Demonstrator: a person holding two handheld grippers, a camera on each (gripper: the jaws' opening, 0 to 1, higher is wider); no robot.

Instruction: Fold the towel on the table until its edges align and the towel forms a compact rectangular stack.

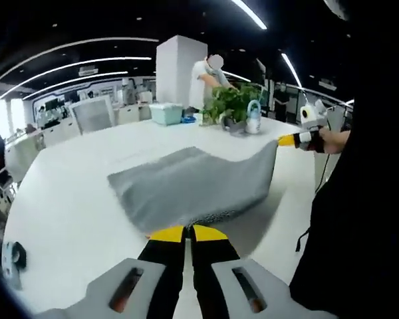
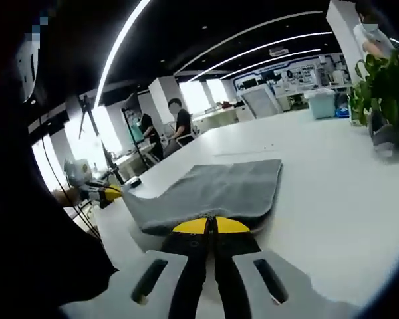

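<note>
Mid-fold: both grippers, left (image 1: 189,232) and right (image 2: 211,224), fingers clenched on the grey terry towel's (image 1: 186,183) near corners above the white counter (image 1: 66,206), should next carry them across to the far edge.

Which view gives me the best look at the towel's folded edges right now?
The left gripper view: the towel spreads across the table, its far corner lifted by the right gripper. The right gripper view shows the towel flatter and lower, with the left gripper at its corner.
</note>
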